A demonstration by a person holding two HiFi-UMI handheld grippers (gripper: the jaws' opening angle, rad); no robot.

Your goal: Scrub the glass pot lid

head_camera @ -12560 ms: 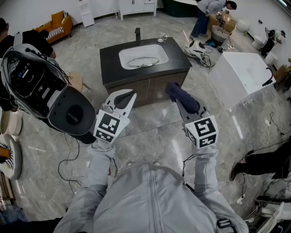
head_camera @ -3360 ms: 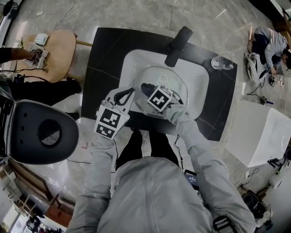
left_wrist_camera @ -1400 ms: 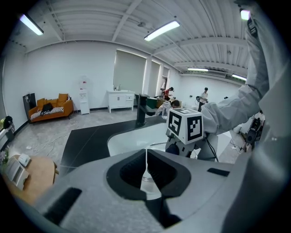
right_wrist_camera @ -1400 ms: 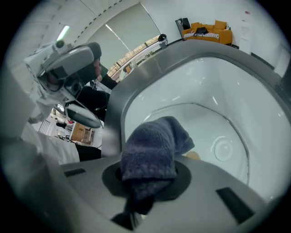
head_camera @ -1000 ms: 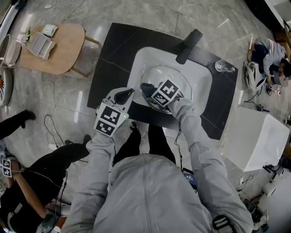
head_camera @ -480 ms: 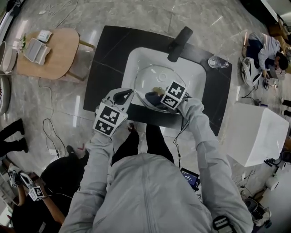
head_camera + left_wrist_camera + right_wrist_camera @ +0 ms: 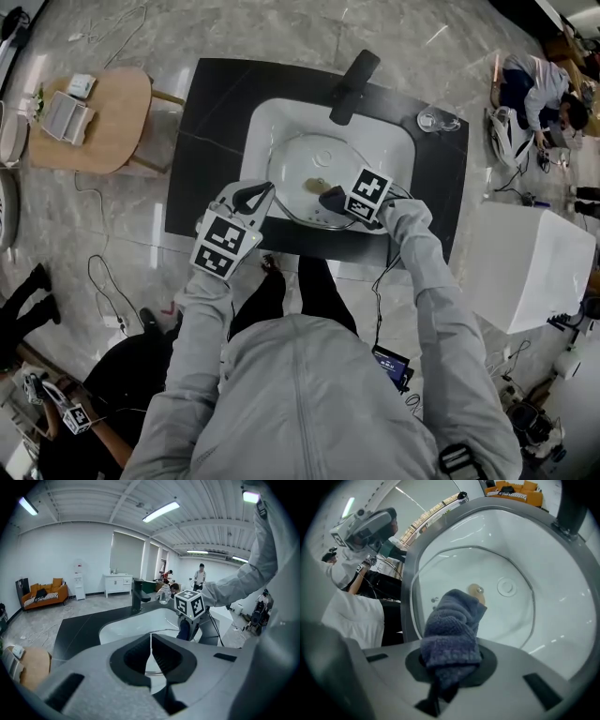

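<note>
The round glass pot lid with a metal rim point(image 7: 292, 167) is lying inside the white rectangular sink basin point(image 7: 265, 120), which is set into the black countertop point(image 7: 202, 141). The basin walls are containing the lid, so a second grip on it appears unnecessary. The lid's tan knob point(image 7: 317, 184) is facing upward near the centre.

The right gripper point(image 7: 339, 199) is pinching a folded dark blue terry cloth point(image 7: 452, 630) between its jaws. The cloth is protruding beyond the jaw tips, so fabric rather than hard jaw material is being presented to the glass. Its leading end is lying just beside the knob, on the person's side of the lid. Contact with the glass appears likely but cannot be confirmed.

The left gripper point(image 7: 151, 654) is hovering over the counter's front edge. Its jaws are pressed together with nothing between them, clear of the working zone.

Judgement: the scrubbing step is in hand.
</note>
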